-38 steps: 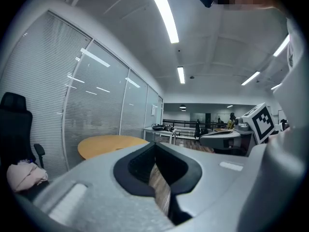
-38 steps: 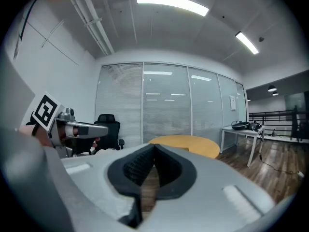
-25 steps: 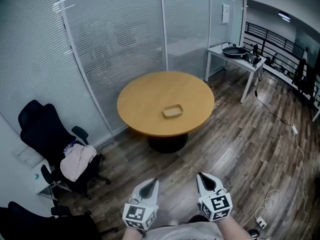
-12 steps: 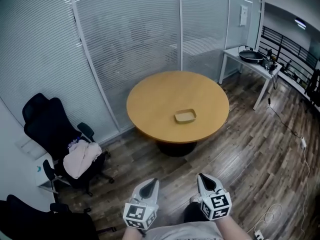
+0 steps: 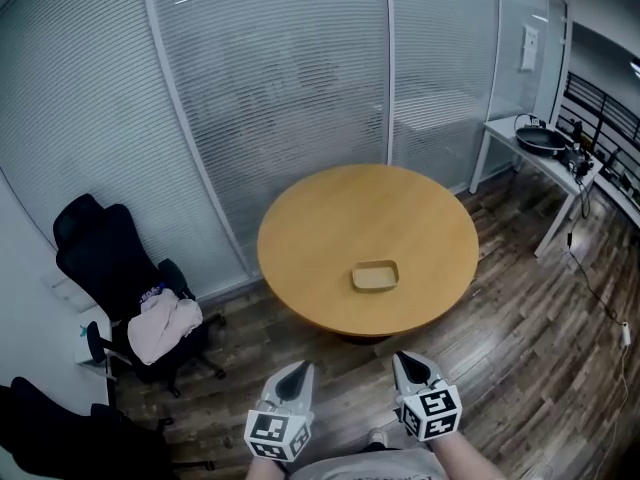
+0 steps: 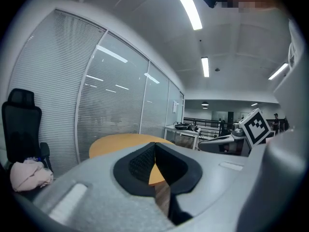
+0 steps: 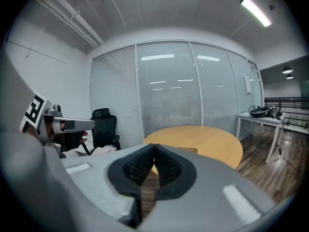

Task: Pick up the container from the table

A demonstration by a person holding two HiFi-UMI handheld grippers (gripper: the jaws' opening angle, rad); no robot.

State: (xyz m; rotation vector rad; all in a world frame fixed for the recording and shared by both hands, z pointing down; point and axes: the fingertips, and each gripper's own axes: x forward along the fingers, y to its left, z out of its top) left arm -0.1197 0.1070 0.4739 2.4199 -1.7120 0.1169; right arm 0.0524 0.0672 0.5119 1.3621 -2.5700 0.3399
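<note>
A shallow tan rectangular container (image 5: 375,276) lies on the round wooden table (image 5: 330,228), toward its near edge. In the right gripper view a sliver of the container (image 7: 189,150) shows just past the jaws. My left gripper (image 5: 297,372) and right gripper (image 5: 411,364) are held low in the head view, well short of the table. Both are shut, pads touching at the tips, with nothing between them. The left gripper (image 6: 154,144) points at the table (image 6: 120,141); the right gripper (image 7: 154,146) points at the table (image 7: 212,141) too.
A black office chair with pinkish cloth on it (image 5: 165,326) stands at left near the glass partition with blinds (image 5: 280,98). A white side table with a black pan (image 5: 545,143) is at far right. Wood plank floor (image 5: 530,348) lies between me and the table.
The table and container have drawn nearer and shifted right and down in the head view as I walked forward. Both grippers stay shut in the same place in view.
</note>
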